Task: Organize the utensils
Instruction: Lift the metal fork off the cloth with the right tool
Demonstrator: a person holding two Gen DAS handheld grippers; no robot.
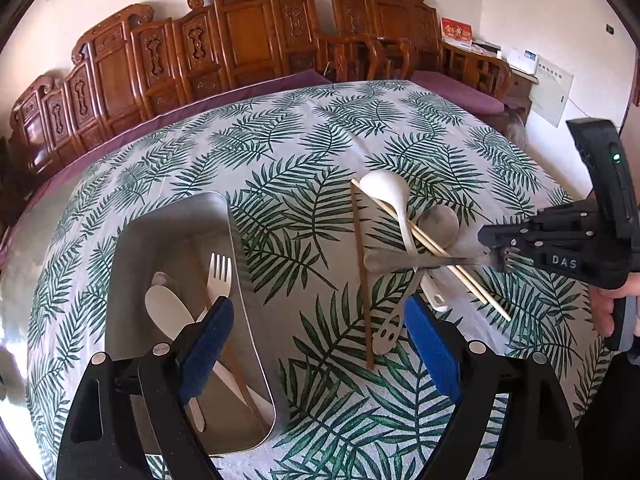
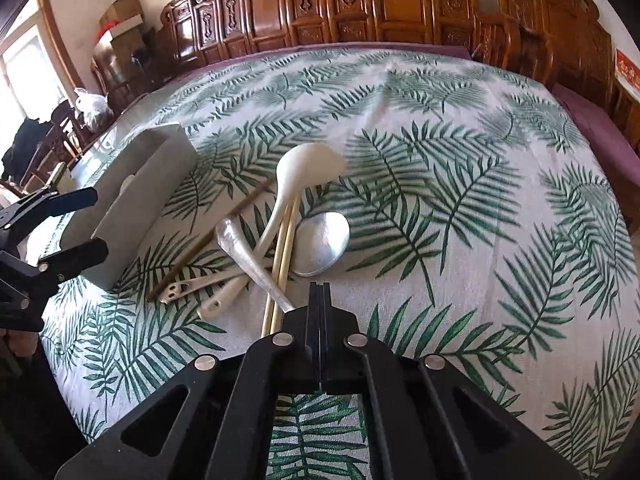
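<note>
We saw the right claw (image 2: 320, 300) closed on a metal spoon (image 2: 244, 256) handle; left claw (image 1: 316, 320) gaped beside the tray (image 1: 240, 280).

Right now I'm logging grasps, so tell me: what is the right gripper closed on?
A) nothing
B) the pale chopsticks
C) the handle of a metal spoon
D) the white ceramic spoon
C: the right gripper is shut on the thin handle of the metal spoon, which lies across the pile.

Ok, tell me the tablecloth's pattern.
Green palm leaves on white tablecloth; clearest in the right wrist view.
</note>
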